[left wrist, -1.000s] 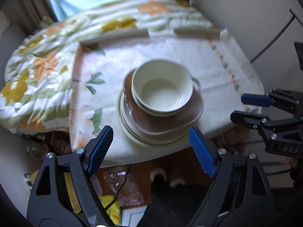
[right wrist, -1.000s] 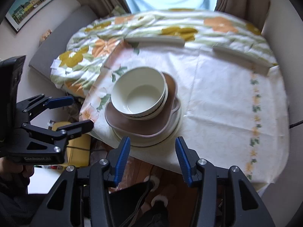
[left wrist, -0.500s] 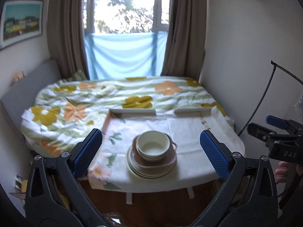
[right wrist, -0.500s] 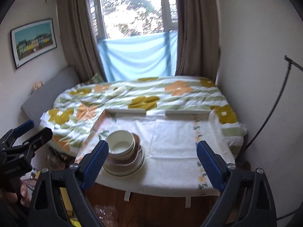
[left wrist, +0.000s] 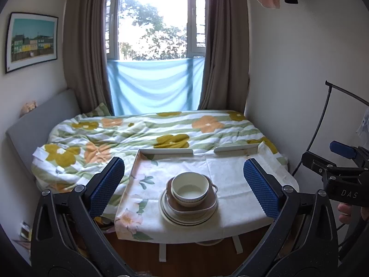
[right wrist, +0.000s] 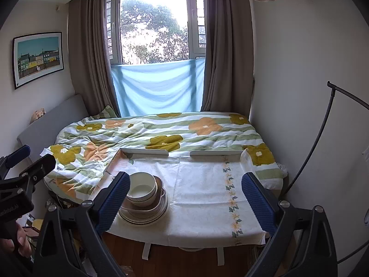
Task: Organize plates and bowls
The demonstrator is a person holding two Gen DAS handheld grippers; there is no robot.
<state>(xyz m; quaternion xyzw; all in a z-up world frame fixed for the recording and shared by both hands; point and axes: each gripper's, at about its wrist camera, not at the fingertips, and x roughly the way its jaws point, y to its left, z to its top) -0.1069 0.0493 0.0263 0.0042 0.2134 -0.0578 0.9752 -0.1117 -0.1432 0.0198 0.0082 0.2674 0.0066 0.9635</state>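
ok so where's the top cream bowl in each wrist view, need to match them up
Left wrist: the cream bowl sits just below centre, midway between the two open fingers, on top of the stack.
Right wrist: the cream bowl is lower left of centre, right beside the left fingertip pad.
Shared landmark: the brown dish directly under it, also in the right wrist view.

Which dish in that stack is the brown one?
The squarish brown dish with the small side handle, directly under the cream bowls and on top of the round cream plates. Everything else in the stack is cream.
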